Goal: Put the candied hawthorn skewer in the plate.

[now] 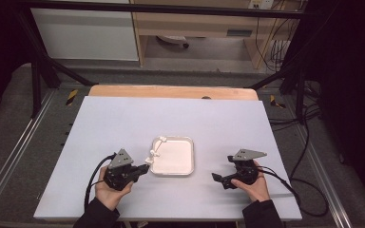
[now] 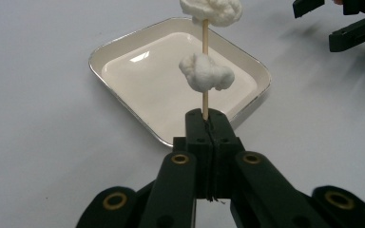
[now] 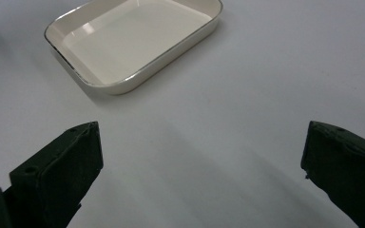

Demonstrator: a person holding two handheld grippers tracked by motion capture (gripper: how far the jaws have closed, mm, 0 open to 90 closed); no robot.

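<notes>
High view: the left gripper point(image 1: 142, 169) sits just left of the white tray point(image 1: 183, 172) on the pale table point(image 1: 123, 118), its jaws clamped on a wooden skewer point(image 1: 155, 151) that slants over the tray's left rim; left gripper view has the skewer point(image 2: 205, 97) rising from the closed jaws with two white marshmallows point(image 2: 204, 72) threaded on it, one above the other; the right gripper point(image 1: 217, 176), well right of the tray, has its jaws spread wide with nothing between them
</notes>
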